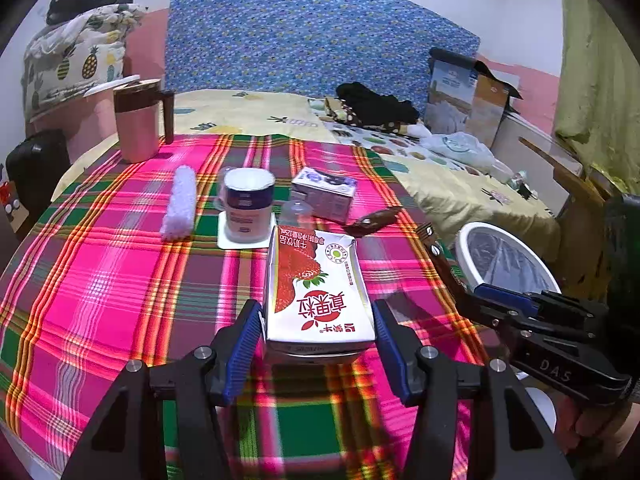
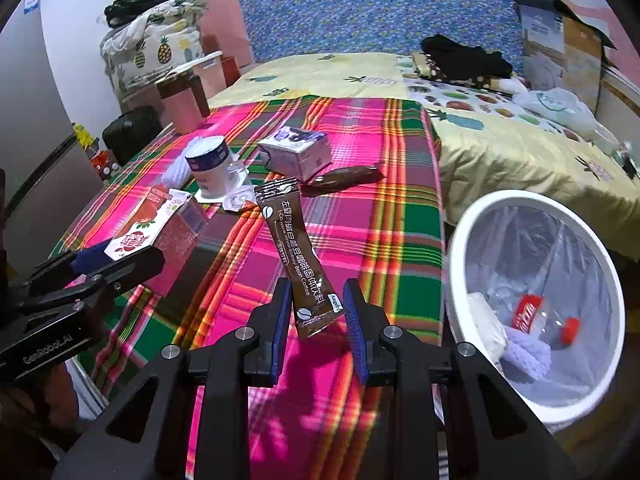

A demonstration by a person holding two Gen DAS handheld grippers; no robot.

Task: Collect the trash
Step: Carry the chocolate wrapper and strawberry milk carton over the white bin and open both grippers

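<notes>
A white strawberry milk carton sits clamped between the blue pads of my left gripper, lifted a little off the plaid tablecloth. My right gripper is shut on the lower end of a brown coffee sachet, which stands upright above the cloth. Each wrist view also catches the other hand: the right gripper with its sachet, and the left gripper with its carton. The white bin with a clear liner stands beside the table's right edge and holds a red-labelled bottle and crumpled paper.
On the plaid cloth lie a white rolled towel, a white pot on a coaster, a purple-white carton and a brown wrapper. A pink jug stands far left. A bed lies beyond.
</notes>
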